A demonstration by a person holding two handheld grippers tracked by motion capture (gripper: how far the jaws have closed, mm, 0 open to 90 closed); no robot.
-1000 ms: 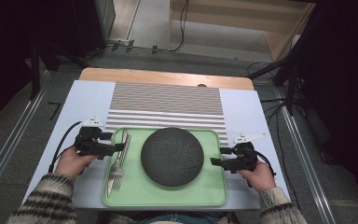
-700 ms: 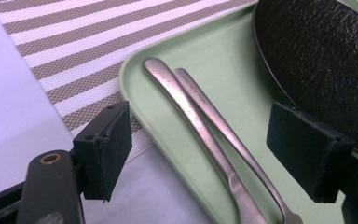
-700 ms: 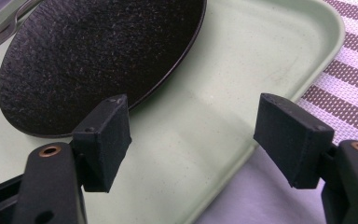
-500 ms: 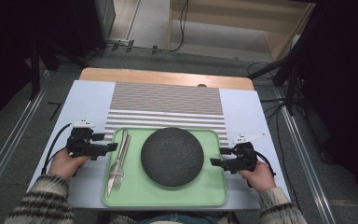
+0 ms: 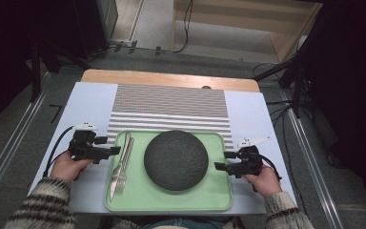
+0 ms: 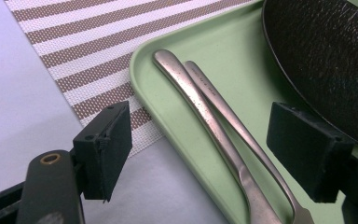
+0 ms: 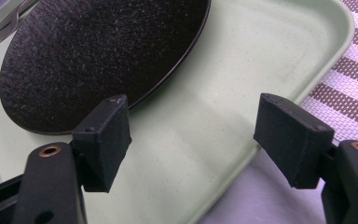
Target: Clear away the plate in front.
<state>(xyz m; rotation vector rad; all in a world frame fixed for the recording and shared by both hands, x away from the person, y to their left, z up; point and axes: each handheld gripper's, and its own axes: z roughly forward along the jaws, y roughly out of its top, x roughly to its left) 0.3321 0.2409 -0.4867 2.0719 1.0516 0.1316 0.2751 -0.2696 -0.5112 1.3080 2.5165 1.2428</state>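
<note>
Two hand-held claws flank a green tray [image 5: 171,198] on the bench [image 5: 259,117], one at each short side. The left claw [image 5: 112,150] hovers at the tray's left rim with its jaws spread wide and gripping nothing; in the left gripper view one jaw hangs over the pale bench cover outside the rim and the other over the tray floor. Between those jaws, and running away ahead of them, lie a knife [image 6: 200,109] and a fork [image 6: 235,123] side by side, handles touching or nearly so (the tips are cut off at the bottom edge). Just beyond the fork, hard by the inner jaw, sits a round black plate [image 5: 176,160], its textured face filling the middle of the tray.

The right claw [image 5: 222,161] hovers at the tray's right rim, likewise wide open and empty. In the right gripper view the plate's edge lies just ahead of one jaw, while the other jaw hangs over the rim, with the tray's corner ahead of it. Past both claws, a brown-and-white striped mat [image 5: 171,107] reaches under the tray's far edge. Bare tray floor separates the right claw from the plate.
</note>
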